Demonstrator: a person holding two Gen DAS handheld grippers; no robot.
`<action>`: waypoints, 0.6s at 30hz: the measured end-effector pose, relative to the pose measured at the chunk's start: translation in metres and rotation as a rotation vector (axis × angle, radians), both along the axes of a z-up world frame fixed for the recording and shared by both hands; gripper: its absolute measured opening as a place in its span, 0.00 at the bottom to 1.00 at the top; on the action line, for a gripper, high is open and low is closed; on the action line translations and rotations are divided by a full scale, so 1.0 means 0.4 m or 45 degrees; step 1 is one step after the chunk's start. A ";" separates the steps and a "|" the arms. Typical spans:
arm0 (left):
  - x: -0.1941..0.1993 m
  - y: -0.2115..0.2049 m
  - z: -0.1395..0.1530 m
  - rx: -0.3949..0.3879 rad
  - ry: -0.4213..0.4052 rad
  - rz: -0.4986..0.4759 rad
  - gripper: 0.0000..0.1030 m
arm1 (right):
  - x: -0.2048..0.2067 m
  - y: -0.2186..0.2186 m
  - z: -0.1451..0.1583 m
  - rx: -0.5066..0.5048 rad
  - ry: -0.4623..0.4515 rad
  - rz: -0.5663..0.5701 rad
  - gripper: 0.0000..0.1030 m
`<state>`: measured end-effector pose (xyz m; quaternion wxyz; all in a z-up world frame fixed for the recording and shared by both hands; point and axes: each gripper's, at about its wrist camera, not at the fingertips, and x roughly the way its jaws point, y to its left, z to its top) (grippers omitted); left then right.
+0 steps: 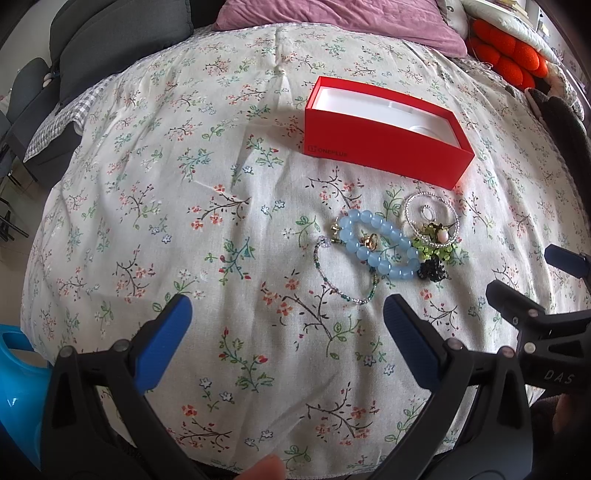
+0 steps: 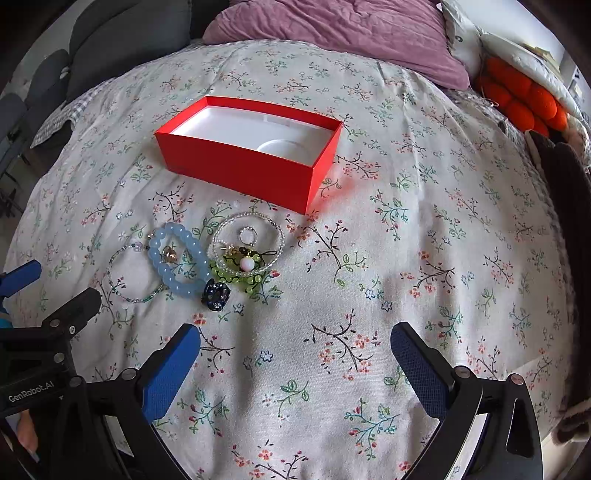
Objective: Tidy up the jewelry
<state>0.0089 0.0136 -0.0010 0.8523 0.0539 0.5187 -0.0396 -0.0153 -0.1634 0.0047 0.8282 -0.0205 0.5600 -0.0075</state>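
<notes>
Left wrist view
Left gripper (image 1: 284,325): your fingers are spread wide with nothing between them, hovering above the floral bedspread (image 1: 184,206).
Right gripper (image 1: 554,291): you see it at the right edge, beside your left one; its fingers stand apart and grasp nothing.
Red box (image 1: 384,155): it sits lidless on the bedspread beyond the jewelry, white lining showing, nothing inside that you can make out.
Blue bead bracelet (image 1: 376,243): it lies just ahead of your right finger, with a small gold ring (image 1: 371,242) inside its loop.
Thin beaded chain (image 1: 343,273): it curves beside the blue bracelet on its near-left side, touching it.
Clear bead bracelet (image 1: 432,218): it rests nearest the box, overlapping a green bead bracelet (image 1: 437,253).
Dark blue piece (image 1: 432,271): it lies against the near end of the blue bracelet; you cannot tell what kind of piece it is.

Right wrist view
Right gripper (image 2: 295,350): your fingers are released wide over bare bedspread (image 2: 424,240).
Left gripper (image 2: 44,295): it shows at the left edge, just beside the chain (image 2: 133,273).
Jewelry cluster: blue bracelet (image 2: 177,258), clear bracelet (image 2: 247,243), green bracelet (image 2: 236,277) and dark piece (image 2: 216,293) lie together, ahead and left of your fingers.
Small silver ring (image 2: 248,235): it lies inside the clear bracelet's loop.
Red box (image 2: 247,162): it stands just beyond the cluster.
Purple pillow (image 2: 332,33): it lies at the far end of the bed.
</notes>
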 end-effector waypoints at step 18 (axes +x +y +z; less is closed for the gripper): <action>-0.001 -0.005 0.001 -0.008 0.002 0.000 1.00 | 0.001 -0.008 0.003 0.004 -0.002 -0.012 1.00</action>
